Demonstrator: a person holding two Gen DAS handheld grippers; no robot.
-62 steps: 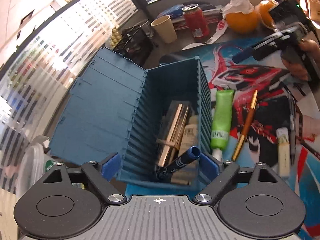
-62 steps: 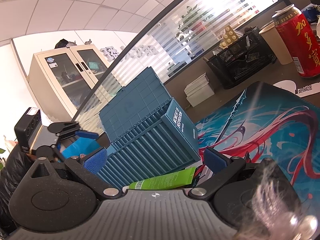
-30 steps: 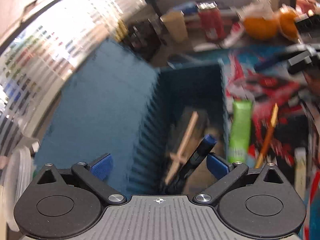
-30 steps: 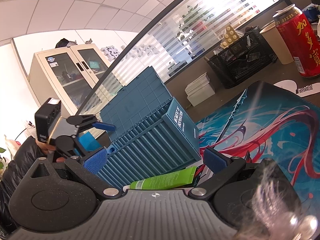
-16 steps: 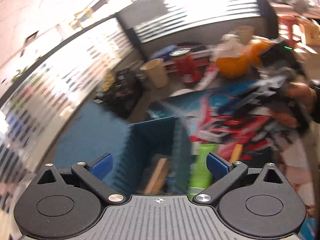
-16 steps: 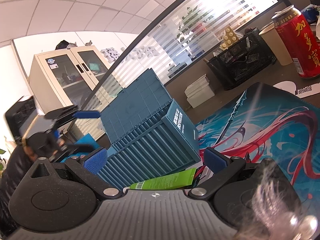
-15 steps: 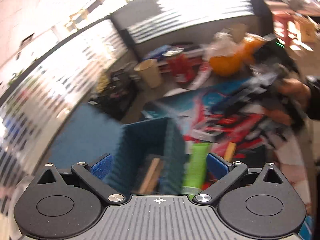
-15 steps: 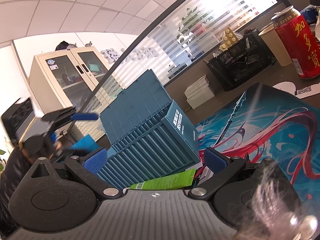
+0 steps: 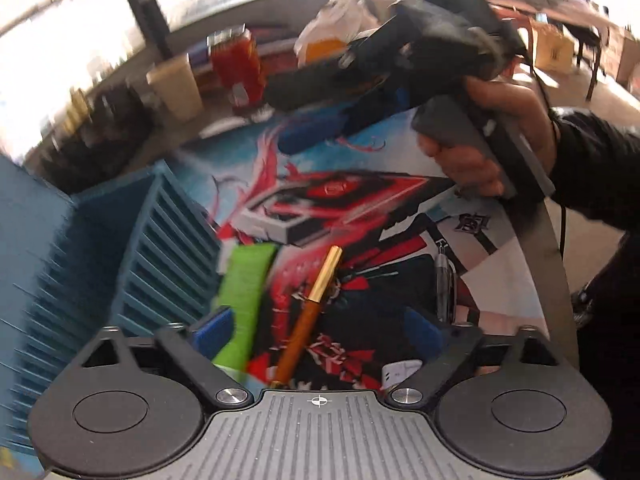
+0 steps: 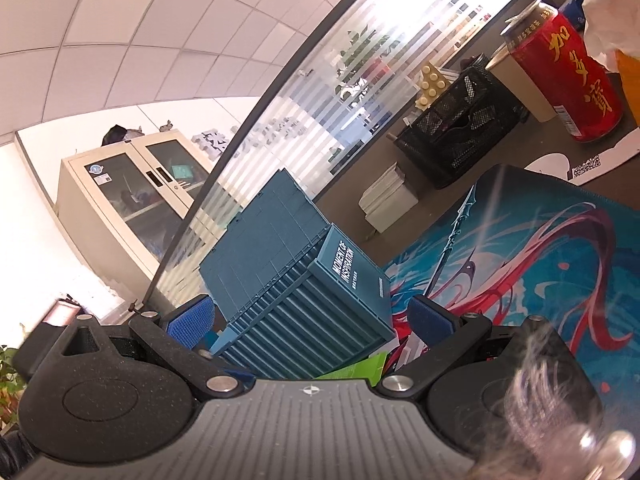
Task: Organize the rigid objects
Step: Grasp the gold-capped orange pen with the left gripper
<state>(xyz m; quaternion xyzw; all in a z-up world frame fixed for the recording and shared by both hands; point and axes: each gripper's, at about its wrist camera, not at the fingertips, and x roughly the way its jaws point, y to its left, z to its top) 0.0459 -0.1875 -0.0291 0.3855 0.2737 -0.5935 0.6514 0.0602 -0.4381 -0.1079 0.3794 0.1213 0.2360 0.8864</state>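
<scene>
My left gripper [image 9: 318, 330] is open and empty, low over the printed desk mat [image 9: 360, 184]. An orange and gold pen [image 9: 310, 314] lies between its fingers. A green tube [image 9: 244, 292] lies by the left finger, next to the blue container-shaped box [image 9: 120, 248]. A dark pen [image 9: 444, 284] lies to the right. My right gripper [image 10: 310, 322] is open and empty, facing the box's [image 10: 304, 300] ribbed side, with the green tube's [image 10: 356, 370] end just below. The right gripper's body [image 9: 420, 44] shows held above the mat in the left wrist view.
A red can [image 10: 568, 76], a paper cup [image 10: 520, 84] and a black mesh organizer [image 10: 460, 124] stand at the back of the desk. Stacked white booklets [image 10: 390, 200] lie behind the box. An orange [image 9: 324, 48] under crumpled tissue sits at the back.
My left gripper has left the blue box, where it dropped a dark blue pen, and swung right over the mat to the orange pen. The right gripper has barely moved.
</scene>
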